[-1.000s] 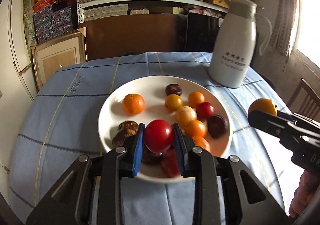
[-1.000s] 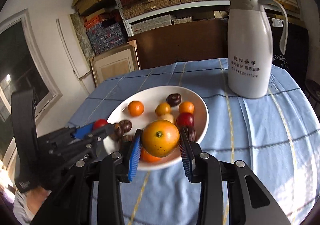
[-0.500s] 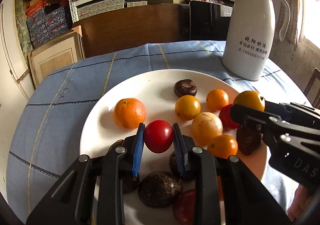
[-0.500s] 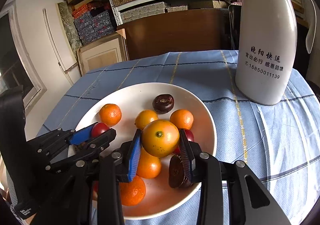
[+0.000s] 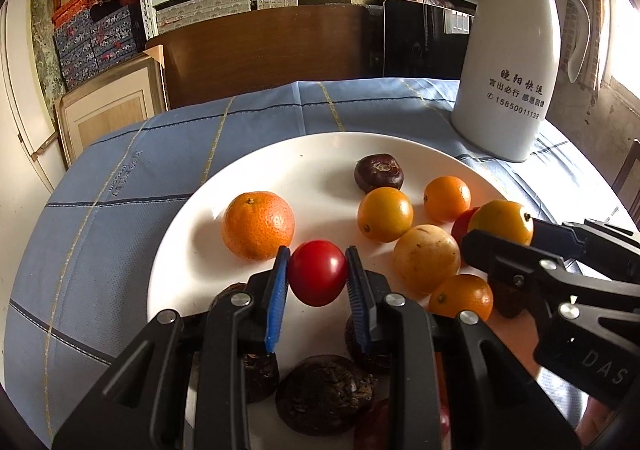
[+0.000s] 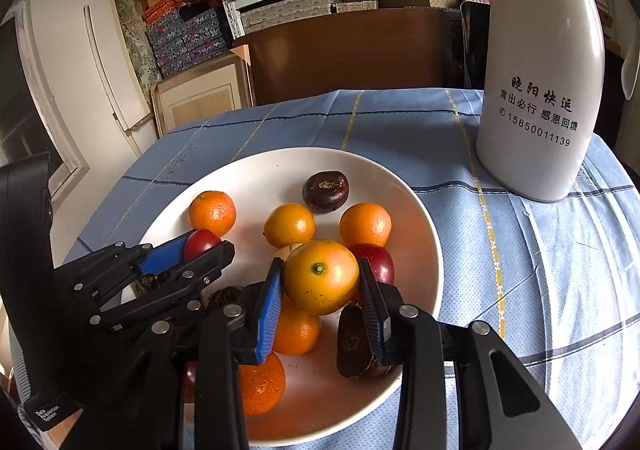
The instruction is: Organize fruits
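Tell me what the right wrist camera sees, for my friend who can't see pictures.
The right gripper holds an orange-yellow fruit over a white plate of small fruits. Beside it, the left gripper holds a red fruit. A white jug stands behind on the blue tablecloth.

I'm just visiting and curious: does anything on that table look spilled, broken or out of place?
Nothing stands out. The fruit all sits on the white plate, the white jug stands upright on the blue tablecloth, and each gripper holds one fruit over the plate: a red one and an orange-yellow one.
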`<move>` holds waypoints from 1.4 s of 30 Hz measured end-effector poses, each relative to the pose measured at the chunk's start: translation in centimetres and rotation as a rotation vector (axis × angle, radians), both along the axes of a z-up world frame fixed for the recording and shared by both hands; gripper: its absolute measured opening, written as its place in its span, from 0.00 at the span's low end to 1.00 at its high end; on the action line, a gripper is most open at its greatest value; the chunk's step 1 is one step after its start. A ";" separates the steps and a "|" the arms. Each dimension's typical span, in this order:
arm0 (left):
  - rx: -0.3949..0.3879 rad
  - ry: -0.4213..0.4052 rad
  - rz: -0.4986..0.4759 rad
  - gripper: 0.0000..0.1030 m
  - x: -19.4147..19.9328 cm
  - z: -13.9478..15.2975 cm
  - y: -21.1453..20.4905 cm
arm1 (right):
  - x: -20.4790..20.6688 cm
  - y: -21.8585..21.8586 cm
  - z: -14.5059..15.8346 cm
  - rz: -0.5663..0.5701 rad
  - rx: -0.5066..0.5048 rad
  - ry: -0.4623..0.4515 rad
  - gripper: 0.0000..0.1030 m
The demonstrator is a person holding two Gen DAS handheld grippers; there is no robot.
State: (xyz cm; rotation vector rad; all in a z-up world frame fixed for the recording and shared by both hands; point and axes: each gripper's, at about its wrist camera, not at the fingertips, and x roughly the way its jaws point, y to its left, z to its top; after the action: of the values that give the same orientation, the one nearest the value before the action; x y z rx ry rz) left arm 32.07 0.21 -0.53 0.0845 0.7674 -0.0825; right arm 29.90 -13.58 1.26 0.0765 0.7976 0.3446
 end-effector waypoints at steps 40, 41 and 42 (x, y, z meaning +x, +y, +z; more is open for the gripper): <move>-0.004 -0.100 0.070 0.74 -5.1 4.1 0.7 | -7.7 0.1 7.9 0.035 0.049 -0.189 0.49; -0.005 -0.107 0.071 0.81 -5.5 4.4 0.6 | -8.5 0.2 8.4 0.040 0.042 -0.208 0.51; -0.001 -0.125 0.074 0.83 -6.3 4.9 0.4 | -9.4 0.4 8.8 0.045 0.037 -0.226 0.52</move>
State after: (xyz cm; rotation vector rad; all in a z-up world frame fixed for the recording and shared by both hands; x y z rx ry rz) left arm 25.79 0.62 4.38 0.0595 0.6454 -0.0074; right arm 20.54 -13.21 10.03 0.0528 0.5698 0.4031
